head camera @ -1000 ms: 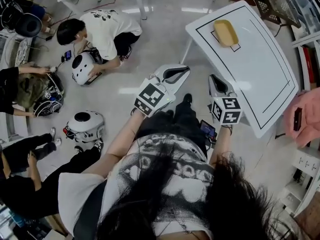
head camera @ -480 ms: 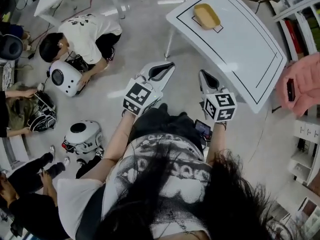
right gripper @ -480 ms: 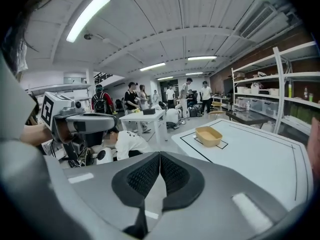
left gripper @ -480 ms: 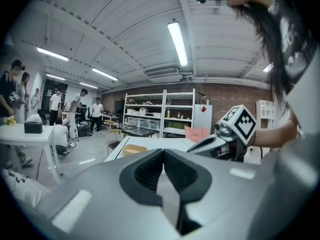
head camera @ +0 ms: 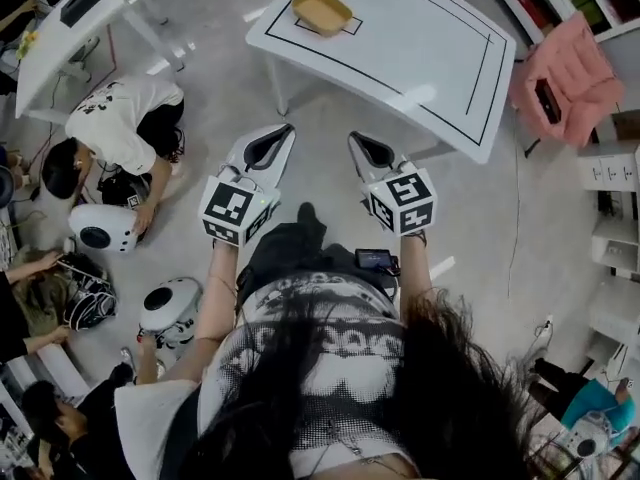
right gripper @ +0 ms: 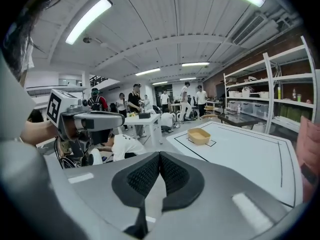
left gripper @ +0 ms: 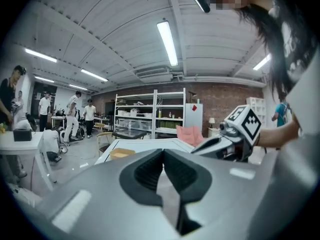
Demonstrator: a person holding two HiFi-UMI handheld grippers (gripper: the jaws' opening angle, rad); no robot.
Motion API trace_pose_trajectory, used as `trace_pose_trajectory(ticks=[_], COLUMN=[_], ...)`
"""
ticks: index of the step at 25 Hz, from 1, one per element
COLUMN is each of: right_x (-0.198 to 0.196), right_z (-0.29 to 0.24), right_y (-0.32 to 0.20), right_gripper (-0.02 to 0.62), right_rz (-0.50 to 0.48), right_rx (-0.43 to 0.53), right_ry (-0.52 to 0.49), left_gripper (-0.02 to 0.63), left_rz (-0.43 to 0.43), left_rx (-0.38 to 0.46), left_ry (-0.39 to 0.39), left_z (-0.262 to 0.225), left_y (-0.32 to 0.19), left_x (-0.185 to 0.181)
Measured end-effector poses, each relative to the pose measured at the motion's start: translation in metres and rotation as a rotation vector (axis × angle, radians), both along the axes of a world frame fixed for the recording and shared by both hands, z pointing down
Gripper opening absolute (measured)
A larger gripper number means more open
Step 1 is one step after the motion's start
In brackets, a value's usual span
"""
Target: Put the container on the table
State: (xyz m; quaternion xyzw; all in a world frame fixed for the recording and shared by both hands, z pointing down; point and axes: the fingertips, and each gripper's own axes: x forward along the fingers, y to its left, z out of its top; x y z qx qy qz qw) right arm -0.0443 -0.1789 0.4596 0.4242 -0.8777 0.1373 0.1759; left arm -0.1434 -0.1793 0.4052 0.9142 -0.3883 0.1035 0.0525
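Open floor (head camera: 320, 118) before the near edge of the white tabletop (head camera: 420, 58), with nothing in the way. Tabletop bare except for the yellow container (head camera: 321, 11) at its far left corner. Crouching person (head camera: 115, 123) on the left, pink cloth (head camera: 570, 73) just beside the right end.

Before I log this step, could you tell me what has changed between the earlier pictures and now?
The person has turned toward the white table, which slid from the head view's right side to its top middle. Unchanged: the yellow container sits in its marked square on the table; the left gripper and right gripper carry nothing.
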Motion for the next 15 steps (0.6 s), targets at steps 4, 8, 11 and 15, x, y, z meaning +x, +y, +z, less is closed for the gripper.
trace_pose_trajectory(ticks=[4, 8, 11, 15], right_x=[0.018, 0.035, 0.043, 0.052], right_z=[-0.007, -0.015, -0.019, -0.019], right_y=[0.029, 0.058, 0.083, 0.123], right_gripper=[0.0, 0.0, 0.0, 0.0], right_rz=[0.024, 0.051, 0.06, 0.071], right_rx=[0.014, 0.039, 0.057, 0.07], right_ry=[-0.011, -0.017, -0.006, -0.003], left_gripper=[0.0, 0.0, 0.0, 0.0], left_rz=[0.044, 0.096, 0.113, 0.142], left_rx=[0.003, 0.017, 0.032, 0.029], left_ry=[-0.001, 0.005, 0.009, 0.01], left_z=[-0.004, -0.012, -0.019, -0.017], left_y=[0.025, 0.054, 0.076, 0.116], left_x=[0.029, 0.057, 0.072, 0.089])
